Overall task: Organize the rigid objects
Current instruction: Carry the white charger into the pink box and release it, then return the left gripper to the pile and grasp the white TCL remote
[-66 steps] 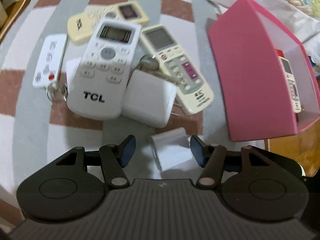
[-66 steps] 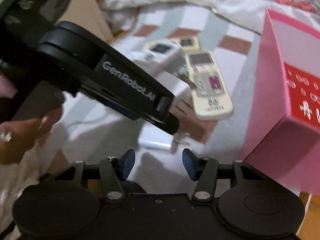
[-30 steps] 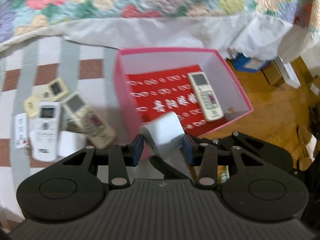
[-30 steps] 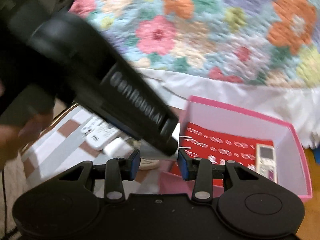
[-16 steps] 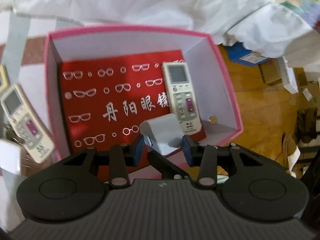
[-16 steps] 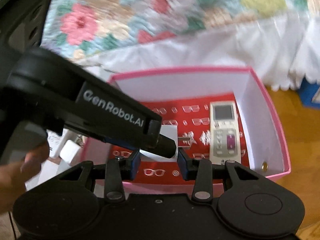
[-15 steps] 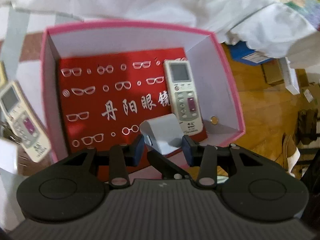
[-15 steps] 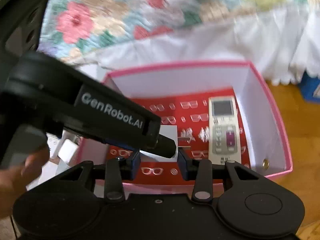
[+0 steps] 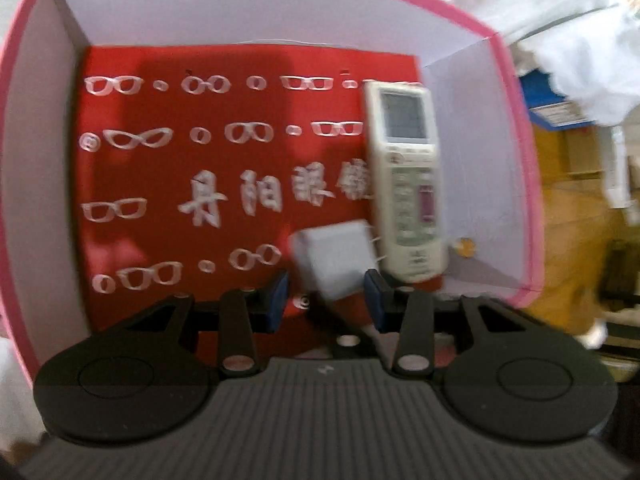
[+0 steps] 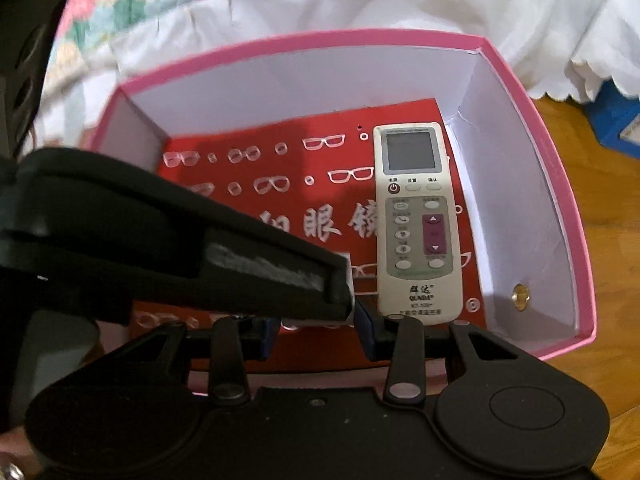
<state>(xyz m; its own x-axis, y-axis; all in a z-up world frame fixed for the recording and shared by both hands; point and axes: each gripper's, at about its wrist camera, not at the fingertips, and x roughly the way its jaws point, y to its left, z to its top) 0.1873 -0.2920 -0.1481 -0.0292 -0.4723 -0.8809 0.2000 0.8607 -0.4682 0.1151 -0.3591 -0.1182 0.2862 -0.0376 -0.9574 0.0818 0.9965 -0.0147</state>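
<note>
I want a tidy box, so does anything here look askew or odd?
The white charger sits tilted between the fingers of the left gripper inside the pink box, prongs toward the remote. Red lining shows between it and one pad, so the grip may be loose; blur prevents certainty.

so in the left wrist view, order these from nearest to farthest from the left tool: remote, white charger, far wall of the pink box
1. white charger, between the left tool's fingers, low in the box.
2. remote, just right of the charger, along the box's right wall.
3. far wall of the pink box, at the top of the view.
</note>
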